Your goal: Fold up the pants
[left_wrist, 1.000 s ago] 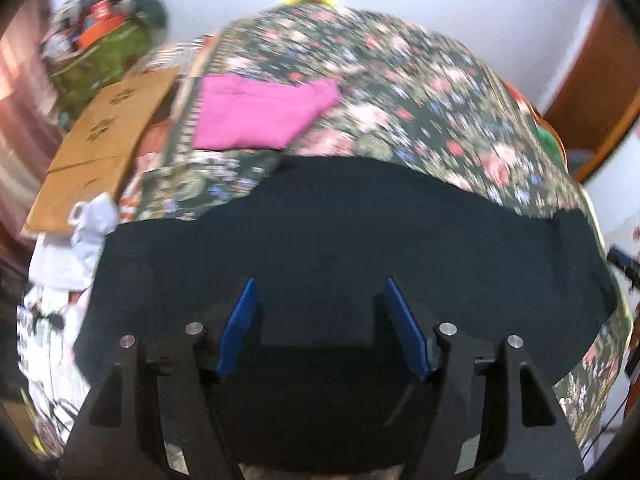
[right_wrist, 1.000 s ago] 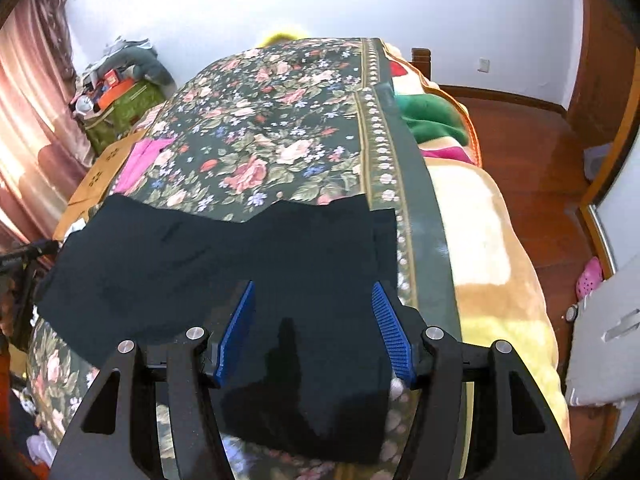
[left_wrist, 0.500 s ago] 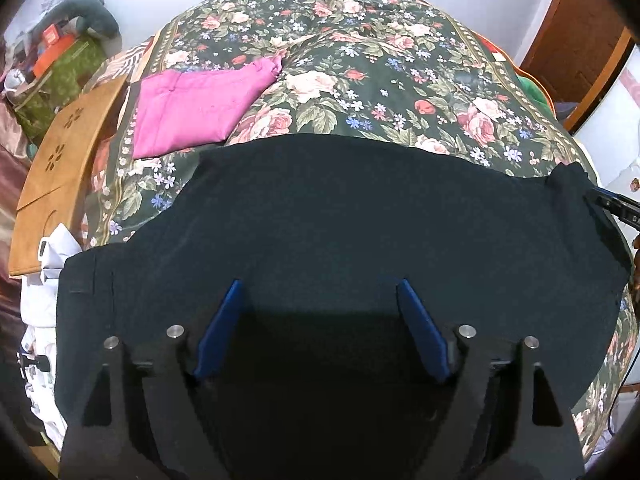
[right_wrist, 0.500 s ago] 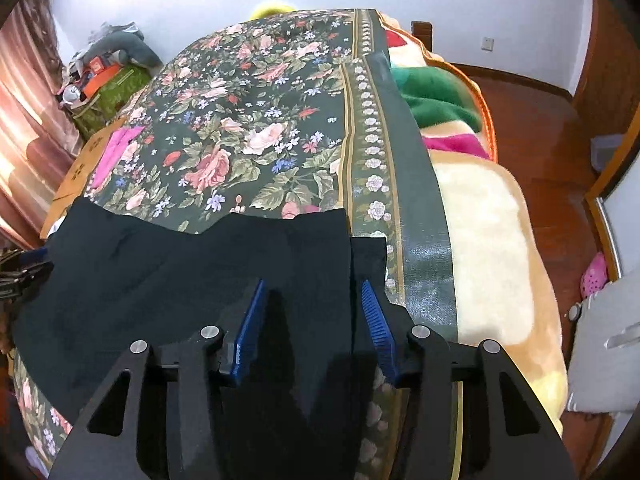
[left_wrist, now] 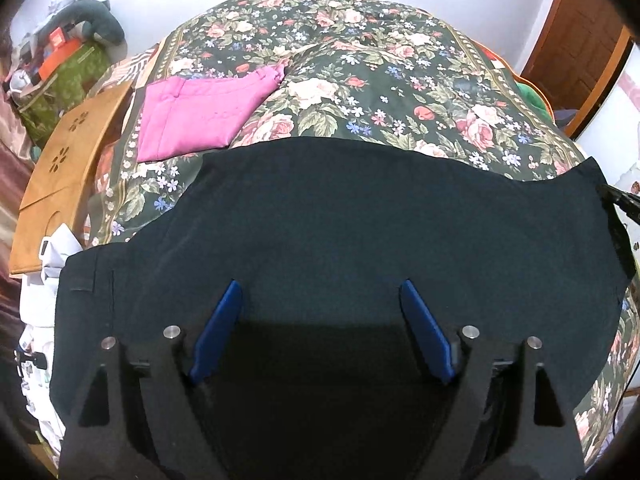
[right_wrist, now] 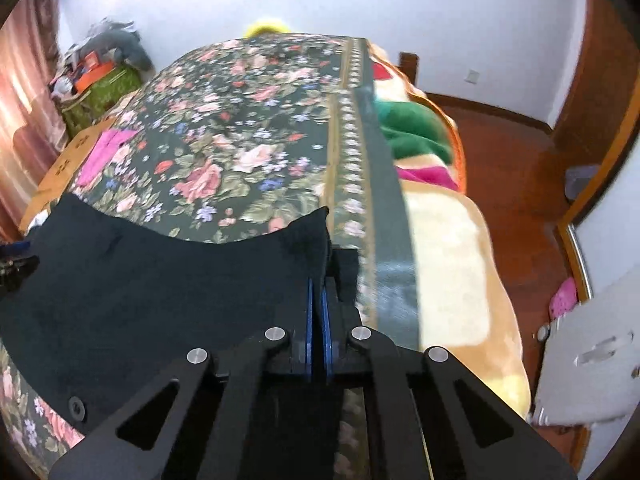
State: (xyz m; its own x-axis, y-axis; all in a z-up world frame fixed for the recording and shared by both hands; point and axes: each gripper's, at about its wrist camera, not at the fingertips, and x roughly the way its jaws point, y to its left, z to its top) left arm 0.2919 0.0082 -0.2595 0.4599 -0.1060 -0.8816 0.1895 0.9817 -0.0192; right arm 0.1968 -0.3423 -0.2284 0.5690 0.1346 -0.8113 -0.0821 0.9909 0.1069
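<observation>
A bed (right_wrist: 256,128) with a dark floral cover fills the room, a cream blanket (right_wrist: 452,264) spilling over its side. White walls (right_wrist: 400,4), reddish wooden floor (right_wrist: 516,184), pink curtain (right_wrist: 20,96) glowing with daylight, and a cluttered green box (left_wrist: 60,80) in the corner.

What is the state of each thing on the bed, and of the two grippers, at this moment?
Black pants: spread flat across the bed, not yet folded.
Pink garment: folded, lying apart from the pants.
Floral bedspread: laid over the bed, under both garments.
Left gripper: open above the pants, gripping nothing.
Right gripper: shut on the pants' edge.
</observation>
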